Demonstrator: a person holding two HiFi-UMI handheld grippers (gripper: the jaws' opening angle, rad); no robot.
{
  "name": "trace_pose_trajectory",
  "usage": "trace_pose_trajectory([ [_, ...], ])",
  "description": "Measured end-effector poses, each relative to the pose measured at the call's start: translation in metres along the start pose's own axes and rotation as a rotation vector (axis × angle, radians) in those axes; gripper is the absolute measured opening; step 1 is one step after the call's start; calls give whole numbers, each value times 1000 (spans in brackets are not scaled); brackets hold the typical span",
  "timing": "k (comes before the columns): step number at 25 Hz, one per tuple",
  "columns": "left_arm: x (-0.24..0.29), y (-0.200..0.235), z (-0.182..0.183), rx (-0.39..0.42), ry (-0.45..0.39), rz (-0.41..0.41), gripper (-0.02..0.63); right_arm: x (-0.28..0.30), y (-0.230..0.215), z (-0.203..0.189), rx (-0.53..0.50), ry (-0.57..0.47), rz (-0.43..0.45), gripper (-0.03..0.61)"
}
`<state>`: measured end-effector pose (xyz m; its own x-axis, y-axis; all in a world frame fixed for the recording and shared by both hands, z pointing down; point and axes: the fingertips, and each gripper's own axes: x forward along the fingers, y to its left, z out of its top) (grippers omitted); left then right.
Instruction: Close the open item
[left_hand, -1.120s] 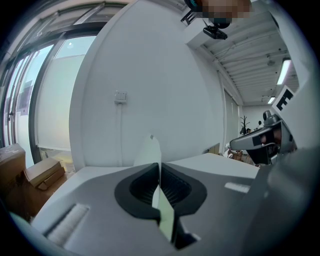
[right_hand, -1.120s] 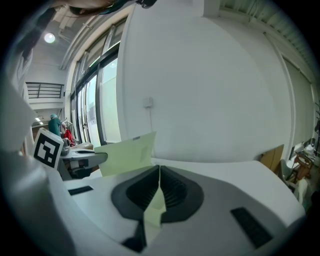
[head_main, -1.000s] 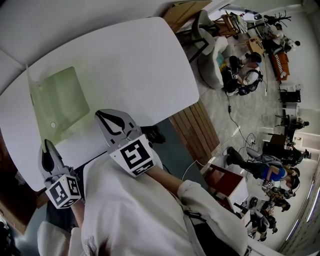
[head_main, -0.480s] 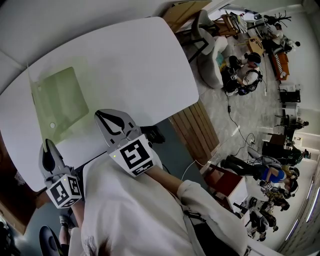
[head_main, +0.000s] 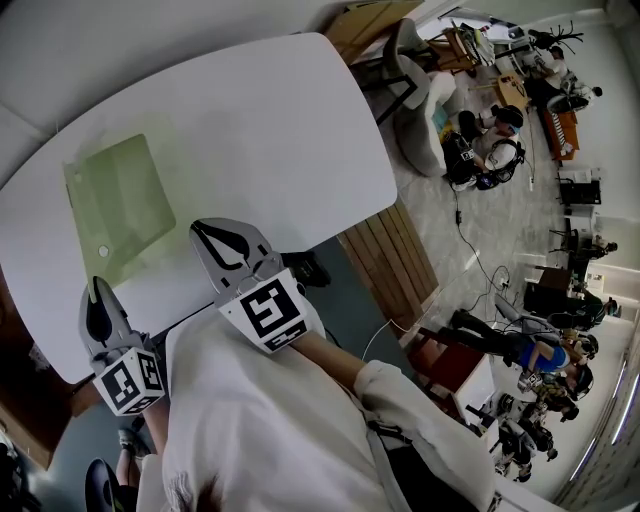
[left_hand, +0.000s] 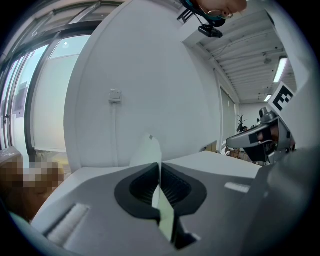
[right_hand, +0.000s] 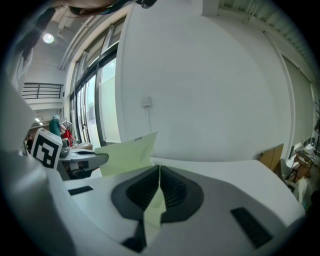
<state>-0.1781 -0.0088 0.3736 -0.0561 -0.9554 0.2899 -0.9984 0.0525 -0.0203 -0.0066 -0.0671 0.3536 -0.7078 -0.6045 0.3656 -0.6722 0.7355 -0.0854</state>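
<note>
So there's a big white table (head_main: 280, 130) stretching out ahead of both sets of jaws. A pale green folder (head_main: 115, 205) lies on it, just in front of the left jaws and off to the left of the right ones. The right gripper (head_main: 212, 232) has its jaws pinched together on a thin green sheet of that folder, which fans out ahead and to its left. The left gripper (head_main: 94, 292) is the same deal, clamped on the sheet edge-on, with it sticking up past the tips. A small white dot (head_main: 103, 250) sits on the folder just ahead of the left jaws.
</note>
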Motion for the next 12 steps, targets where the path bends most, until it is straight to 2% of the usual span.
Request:
trace_pose_trajectory([
  [12,0,-10,6,19,0,-4,11,-6,-5,4,1,-1,3,11],
])
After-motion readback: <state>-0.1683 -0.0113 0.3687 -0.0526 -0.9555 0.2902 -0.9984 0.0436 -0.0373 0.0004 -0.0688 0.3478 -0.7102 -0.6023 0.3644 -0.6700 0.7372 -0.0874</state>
